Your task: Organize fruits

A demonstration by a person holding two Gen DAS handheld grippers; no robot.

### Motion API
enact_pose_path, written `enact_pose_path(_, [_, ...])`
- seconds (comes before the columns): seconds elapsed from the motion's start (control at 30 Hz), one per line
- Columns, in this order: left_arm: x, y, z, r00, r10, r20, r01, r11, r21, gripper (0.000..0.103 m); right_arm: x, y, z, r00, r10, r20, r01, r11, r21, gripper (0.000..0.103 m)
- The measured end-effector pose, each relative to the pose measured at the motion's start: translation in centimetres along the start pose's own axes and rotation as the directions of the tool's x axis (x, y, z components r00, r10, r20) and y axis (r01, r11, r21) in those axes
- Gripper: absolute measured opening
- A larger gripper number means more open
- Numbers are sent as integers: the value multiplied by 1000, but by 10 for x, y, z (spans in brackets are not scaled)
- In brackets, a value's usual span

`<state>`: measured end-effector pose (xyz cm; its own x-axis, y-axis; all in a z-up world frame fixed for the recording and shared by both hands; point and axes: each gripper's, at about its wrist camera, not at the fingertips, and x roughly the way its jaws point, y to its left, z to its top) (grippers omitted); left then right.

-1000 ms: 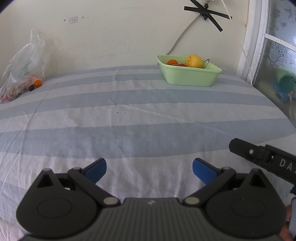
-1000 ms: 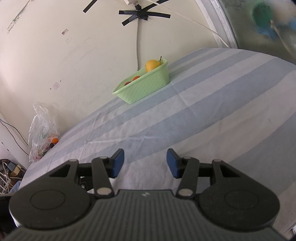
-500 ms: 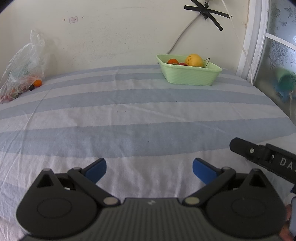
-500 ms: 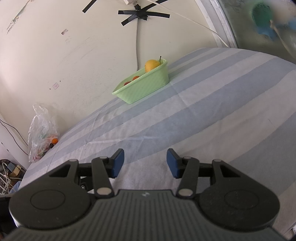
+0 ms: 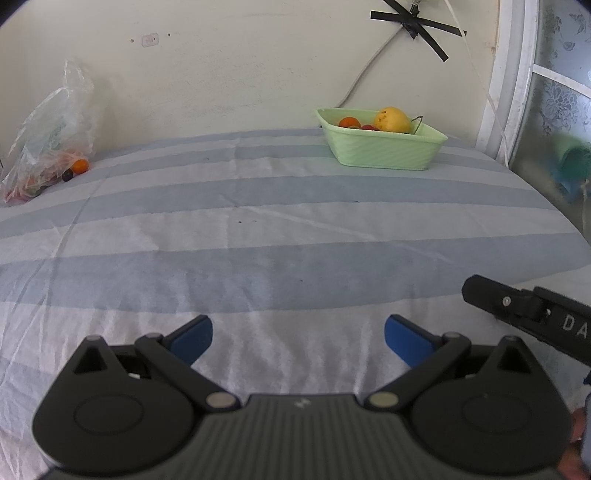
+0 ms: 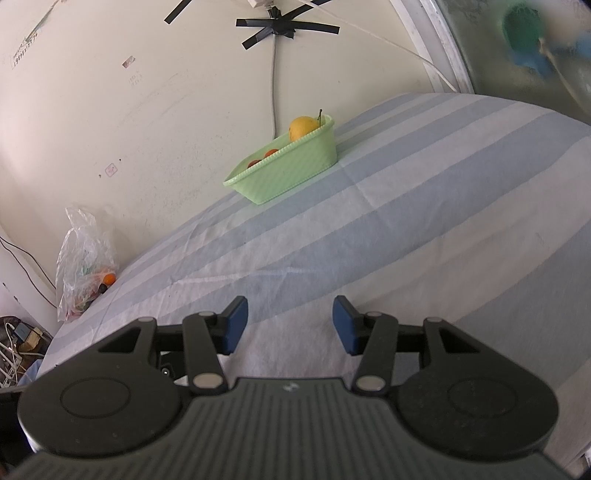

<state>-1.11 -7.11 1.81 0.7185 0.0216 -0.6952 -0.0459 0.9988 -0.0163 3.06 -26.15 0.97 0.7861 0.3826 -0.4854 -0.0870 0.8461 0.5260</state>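
Observation:
A light green basket stands at the far side of the striped bed by the wall. It holds a yellow fruit, an orange fruit and something red. It also shows in the right wrist view. A clear plastic bag with fruit lies at the far left; an orange fruit and a dark one sit at its mouth. My left gripper is open and empty, low over the near bed. My right gripper is open and empty; its finger shows at the left view's right edge.
The blue and white striped sheet covers the bed. A cream wall with a taped cable stands behind. A window frame borders the right. Cables and clutter lie off the bed's left edge.

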Motion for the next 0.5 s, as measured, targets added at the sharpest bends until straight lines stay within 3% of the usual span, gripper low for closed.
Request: enact_pose_path(0.5, [0,0,0,1000,5,1,-5,1000,3,103,0,0,0,1000,0,0,0,1000,0,54])
